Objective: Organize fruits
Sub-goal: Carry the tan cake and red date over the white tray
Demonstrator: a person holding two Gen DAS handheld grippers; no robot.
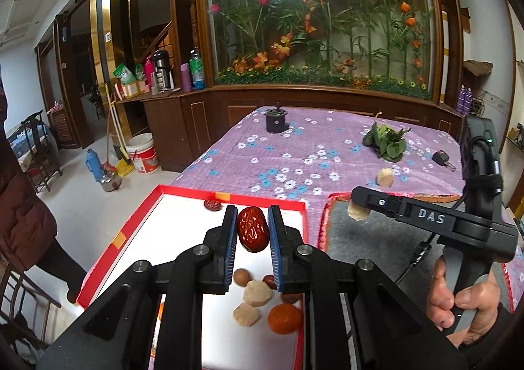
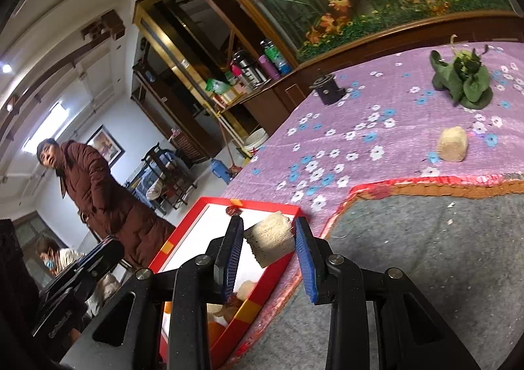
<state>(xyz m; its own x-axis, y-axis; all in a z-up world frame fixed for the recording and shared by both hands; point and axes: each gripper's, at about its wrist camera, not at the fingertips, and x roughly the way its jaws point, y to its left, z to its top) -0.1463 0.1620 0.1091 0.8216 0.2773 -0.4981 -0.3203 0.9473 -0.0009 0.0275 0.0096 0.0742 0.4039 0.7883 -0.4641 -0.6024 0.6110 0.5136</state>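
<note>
Left gripper [image 1: 252, 230] is clamped on a red date [image 1: 252, 228], held above the red-rimmed tray [image 1: 183, 191]. Right gripper [image 2: 269, 239] is closed around a beige chunk [image 2: 270, 238] over the tray's edge.

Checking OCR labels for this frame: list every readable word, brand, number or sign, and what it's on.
"DAS": white raised letters on the black body of the right gripper, seen from the left wrist view.
White plastic bucket on the floor: red label print, too blurred to read.
Green bags and bottles on the brown wooden sideboard: labels too small to read.
Black device edge at lower left of the right wrist view: embossed marking, illegible.
Nothing else readable.
</note>
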